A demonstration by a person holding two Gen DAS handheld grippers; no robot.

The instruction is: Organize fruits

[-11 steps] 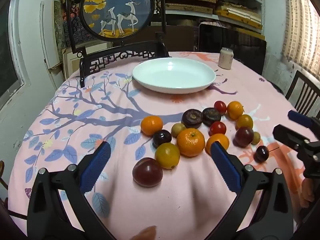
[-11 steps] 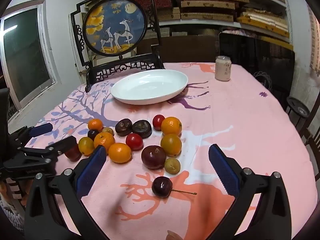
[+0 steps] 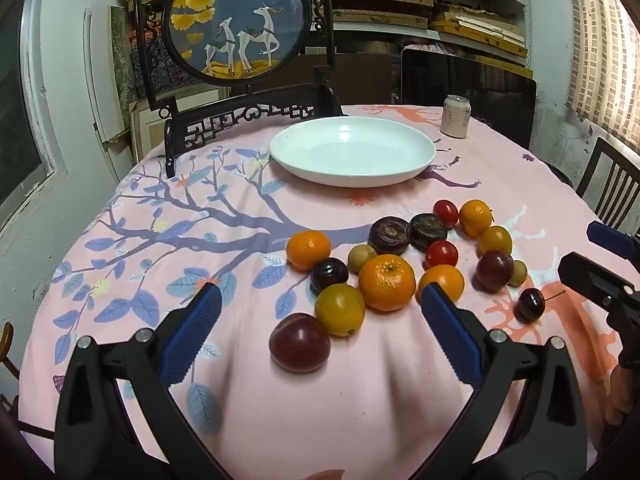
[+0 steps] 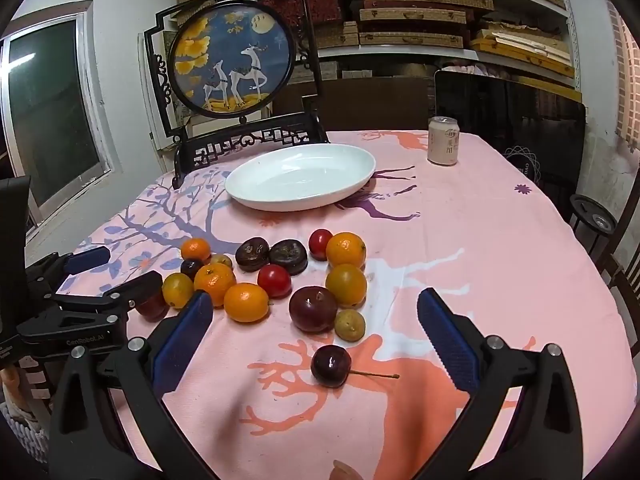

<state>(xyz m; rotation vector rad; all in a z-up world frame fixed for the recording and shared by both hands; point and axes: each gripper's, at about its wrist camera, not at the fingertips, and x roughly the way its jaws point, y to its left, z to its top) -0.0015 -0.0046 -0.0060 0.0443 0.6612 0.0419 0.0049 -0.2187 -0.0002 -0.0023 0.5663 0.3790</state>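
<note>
**Hardly a shift above the fruit**

Nothing worth the name has moved since the frame before: both my tools hang where they did, and every fruit lies in its old spot on the pink tablecloth (image 3: 160, 220).

My left gripper (image 3: 320, 294) is spread wide with nothing between its blue pads. It points down over the near edge of the pile. Just ahead of it lies a dark red plum (image 3: 300, 342), which touches a yellow citrus (image 3: 339, 310), and behind that sits the big mandarin (image 3: 387, 282).

My right gripper (image 4: 314, 298) is spread just as wide and empty too. A dark cherry (image 4: 331, 366) lies between its fingers on the cloth, apart from both pads, with its stem pointing to the right. Beyond the cherry a larger red plum (image 4: 313, 309) rests against a small yellow-green fruit (image 4: 350, 325).

The rest of the fruit is a loose cluster in the middle of the table: oranges, two red tomatoes, two dark brown wrinkled fruits side by side.

The white plate (image 3: 352, 176) stands behind the cluster, well apart from it, with nothing in it. A pale can (image 3: 456, 121) stands upright to the plate's right, and the framed deer screen (image 3: 240, 20) rises at the table's far edge
</note>
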